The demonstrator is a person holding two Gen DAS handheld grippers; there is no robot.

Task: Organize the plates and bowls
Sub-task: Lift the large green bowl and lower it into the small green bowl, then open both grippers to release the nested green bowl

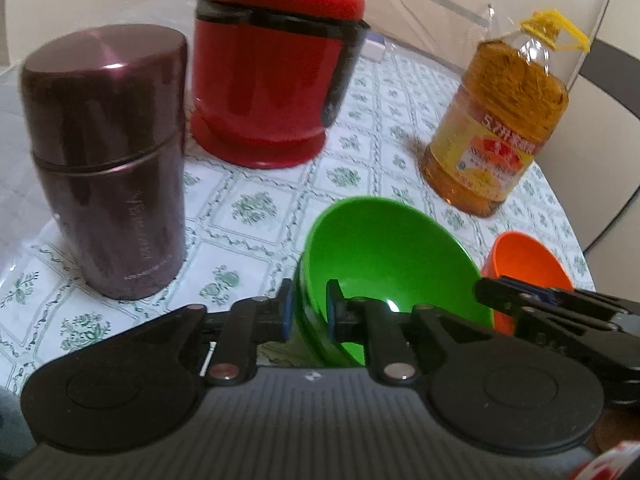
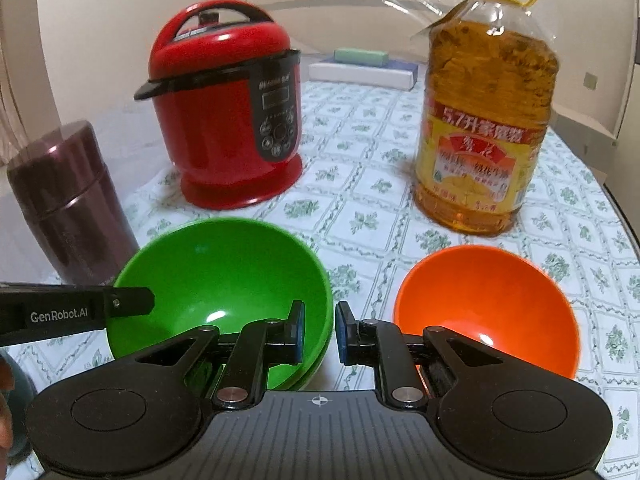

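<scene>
In the left wrist view, a maroon flask (image 1: 106, 160) stands upright at the left of the frame on the worktop (image 1: 248, 240), which is covered by a white cloth with a green floral grid. To its right, in the upper middle, sits a red cooker (image 1: 272, 72), apart from the flask. At lower centre the left gripper (image 1: 309, 314) is nearly closed, its blue pads pressed on either side of the near rim of the green bowl (image 1: 392, 256); one finger is outside the wall, the other inside. Right of the green bowl, partly hidden behind the right gripper (image 1: 516, 296), shows an orange bowl (image 1: 520, 260). At upper right an oil bottle (image 1: 500, 128) with a yellow cap stands upright.

In the right wrist view, the flask (image 2: 68, 204) is at the left edge, the left gripper's finger (image 2: 120, 304) reaching in from the left onto the green bowl's rim. The green bowl (image 2: 224, 280) sits at lower centre-left and seems to be nested on a second green one, whose rim shows beneath it. The cooker (image 2: 228, 108) is behind it. The right gripper (image 2: 319, 332) at lower centre is almost closed; its left finger lies in front of the green bowl's right rim, but nothing sits between its pads. The orange bowl (image 2: 488, 304) rests on the worktop at lower right, just beside the green one, with the oil bottle (image 2: 484, 120) behind it. Flat boxes (image 2: 364, 68) lie at the far edge.
</scene>
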